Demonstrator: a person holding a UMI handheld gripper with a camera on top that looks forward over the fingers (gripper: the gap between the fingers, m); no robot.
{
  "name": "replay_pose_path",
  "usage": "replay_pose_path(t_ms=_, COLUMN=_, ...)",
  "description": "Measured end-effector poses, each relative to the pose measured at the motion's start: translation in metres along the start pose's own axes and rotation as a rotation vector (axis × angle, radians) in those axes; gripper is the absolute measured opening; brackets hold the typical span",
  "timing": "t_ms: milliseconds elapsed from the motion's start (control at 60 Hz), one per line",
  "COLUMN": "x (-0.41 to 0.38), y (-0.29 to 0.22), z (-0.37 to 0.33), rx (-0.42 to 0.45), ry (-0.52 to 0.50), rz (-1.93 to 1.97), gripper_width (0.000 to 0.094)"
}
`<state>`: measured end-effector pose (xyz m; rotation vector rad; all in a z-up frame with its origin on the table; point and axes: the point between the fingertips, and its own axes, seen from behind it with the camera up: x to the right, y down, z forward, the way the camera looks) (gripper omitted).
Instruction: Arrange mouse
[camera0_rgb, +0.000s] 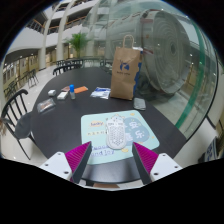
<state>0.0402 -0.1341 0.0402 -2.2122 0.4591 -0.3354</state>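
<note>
A white mouse (117, 129) lies on a light green mouse mat (100, 131) with printed lettering, on a round dark table (50, 125). My gripper (113, 157) is open, its magenta pads (80, 155) apart on either side. The mouse sits just ahead of the fingertips, roughly centred between them, not touched by either finger.
A brown paper bag (126, 73) stands at the far side of the table. A white paper (101, 93), a blue item (80, 89) and an orange item (70, 91) lie to its left. Dark chairs (15, 108) stand around the table. A potted plant (78, 43) stands beyond.
</note>
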Motion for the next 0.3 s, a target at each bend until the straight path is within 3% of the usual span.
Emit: replay_pose_path(t_ms=300, x=-0.022, y=0.02, z=-0.112, rx=0.095, ry=0.043, rz=-0.019, gripper_width=0.0843)
